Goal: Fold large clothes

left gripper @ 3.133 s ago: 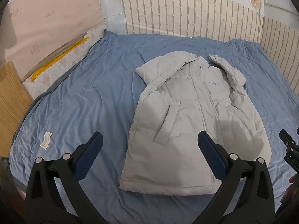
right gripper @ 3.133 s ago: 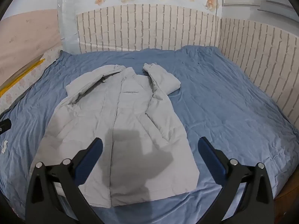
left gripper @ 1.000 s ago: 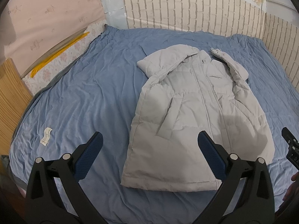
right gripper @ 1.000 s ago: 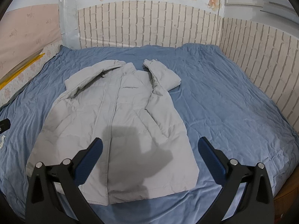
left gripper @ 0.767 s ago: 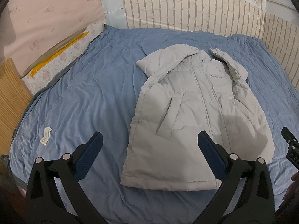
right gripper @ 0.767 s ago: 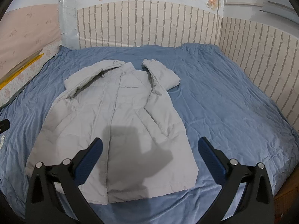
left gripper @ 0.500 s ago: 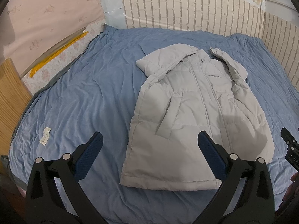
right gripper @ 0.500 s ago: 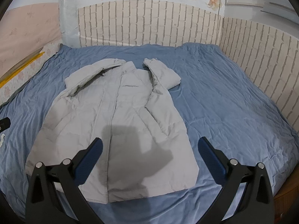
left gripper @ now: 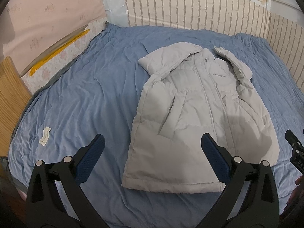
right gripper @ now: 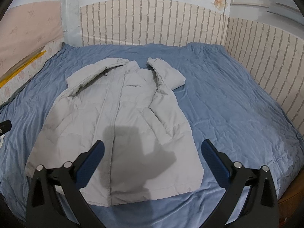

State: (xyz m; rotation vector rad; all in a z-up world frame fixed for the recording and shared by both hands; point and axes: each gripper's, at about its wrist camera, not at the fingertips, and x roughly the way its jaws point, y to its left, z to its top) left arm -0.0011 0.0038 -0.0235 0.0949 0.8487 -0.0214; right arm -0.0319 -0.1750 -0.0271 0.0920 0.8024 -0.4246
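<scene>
Two grippers, each with two black arms tipped by ribbed blue pads. Left gripper (left gripper: 153,155) spread wide, nothing between the pads, hanging above the near edge of the bed (left gripper: 79,95). Right gripper (right gripper: 153,157) likewise spread wide and empty, above the same near edge further right. Its tip shows at the right rim of the left view; the left one's tip shows at the left rim of the right view.

One coat (left gripper: 193,114): pale grey, quilted, puffy, long. It lies flat, front up, hem toward the near edge, collar toward the far edge, right of the bed's centre in the left view. Both sleeves are folded up at the shoulders. One small dark line of lettering on the chest. One slanted pocket flap visible on the left panel. A dark shadow falls over the lower hem.

Bed cover: blue, soft, finely creased all over. One small white label (left gripper: 45,135) lies on it near the left edge, well apart from the coat.

Beyond: brick-pattern wall panels (right gripper: 152,22) on two sides, a pink panel (left gripper: 51,11), a yellow strip (left gripper: 58,51) along the left side, and one wooden board (left gripper: 9,95) at the near-left corner.
</scene>
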